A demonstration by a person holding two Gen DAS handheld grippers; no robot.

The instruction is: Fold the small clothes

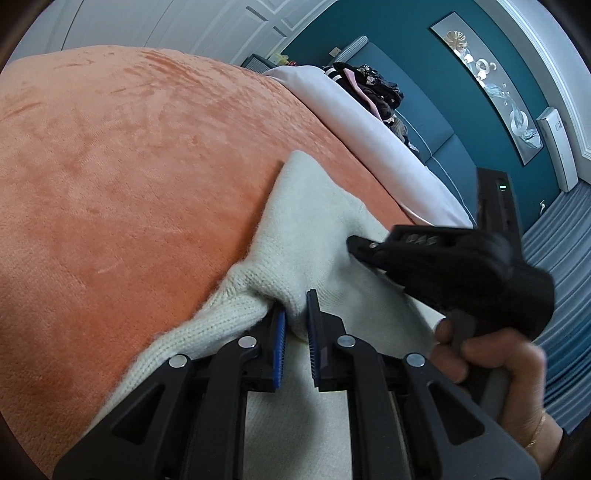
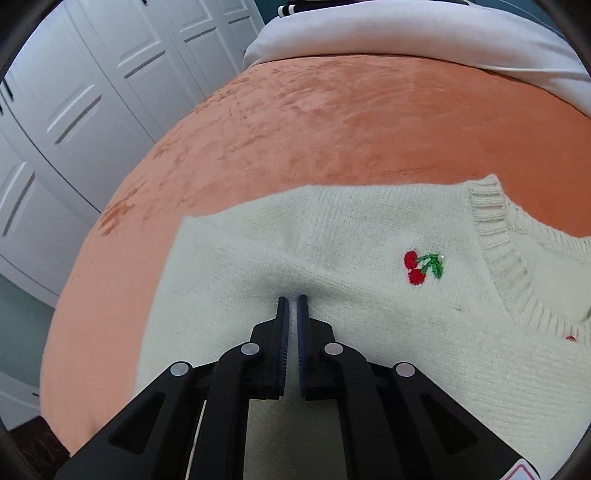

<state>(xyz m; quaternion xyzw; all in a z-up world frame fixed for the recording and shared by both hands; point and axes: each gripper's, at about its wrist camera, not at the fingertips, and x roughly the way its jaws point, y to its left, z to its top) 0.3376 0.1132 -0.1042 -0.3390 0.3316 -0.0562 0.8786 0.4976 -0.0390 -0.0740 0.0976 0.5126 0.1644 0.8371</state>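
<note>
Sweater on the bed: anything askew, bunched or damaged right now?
No damage shows. The cream sweater lies on the orange blanket, bunched only where the left tongs pinch up a fold. Cherry embroidery looks intact.

Cream knit sweater (image 2: 332,236) — cherry-embroidered, flat on bed.

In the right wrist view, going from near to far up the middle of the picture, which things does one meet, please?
right claw → cream knitted sweater → orange blanket → white bedding
</note>
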